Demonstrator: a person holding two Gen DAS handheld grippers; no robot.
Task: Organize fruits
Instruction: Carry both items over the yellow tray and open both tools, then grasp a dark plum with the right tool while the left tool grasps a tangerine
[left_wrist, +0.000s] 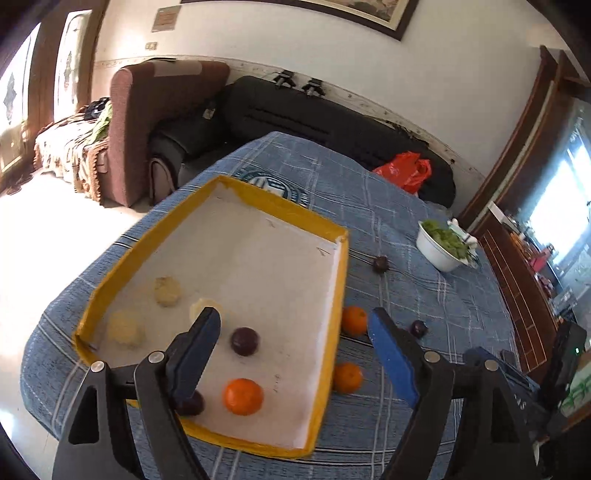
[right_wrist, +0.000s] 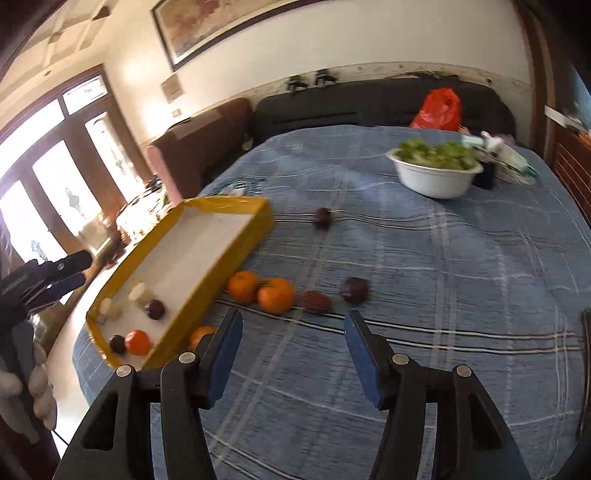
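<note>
Partly done — round orange tangerine and dark plums lie in yellow-rimmed cardboard tray; several fruits remain on blue plaid cloth. Both tongs gape, nothing held.

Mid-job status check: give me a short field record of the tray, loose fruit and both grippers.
tray: yellow-rimmed tray on blue plaid tablecloth
in tray: one orange, two dark plums, three pale round fruits
loose on cloth: three oranges, several dark plums
left gripper: jaws open, empty, above tray's near corner
right gripper: jaws open, empty, facing loose fruit
other: white bowl of greens
</note>
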